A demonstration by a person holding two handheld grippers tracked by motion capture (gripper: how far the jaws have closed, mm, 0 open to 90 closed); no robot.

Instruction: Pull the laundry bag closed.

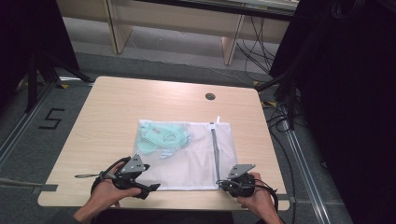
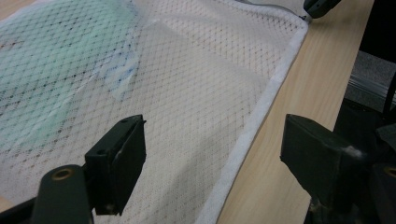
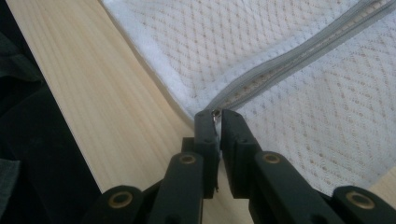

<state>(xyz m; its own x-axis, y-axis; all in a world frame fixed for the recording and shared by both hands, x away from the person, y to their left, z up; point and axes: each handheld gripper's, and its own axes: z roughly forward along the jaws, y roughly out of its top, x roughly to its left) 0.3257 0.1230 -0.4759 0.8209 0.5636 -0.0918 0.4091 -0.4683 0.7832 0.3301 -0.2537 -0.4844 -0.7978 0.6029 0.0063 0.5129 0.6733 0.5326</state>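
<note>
A white mesh bag (image 1: 196, 161) lies flat on the wooden table (image 1: 116, 107), with a pale green garment (image 1: 163, 137) inside its left half. A grey zipper (image 1: 215, 149) runs down the bag's right side. My right gripper (image 1: 222, 183) is at the zipper's near end, shut on the small metal zipper pull (image 3: 215, 115). My left gripper (image 1: 149, 189) is open at the bag's near left corner. In the left gripper view its jaws stand wide apart over the mesh bag (image 2: 196, 70) and its white hem (image 2: 261, 107), with nothing held.
The table's front edge is just below both hands. A round cable hole (image 1: 210, 96) sits at the table's far side. Black stands and cables (image 1: 280, 112) crowd the floor to the right. A shelf unit (image 1: 177, 23) stands behind the table.
</note>
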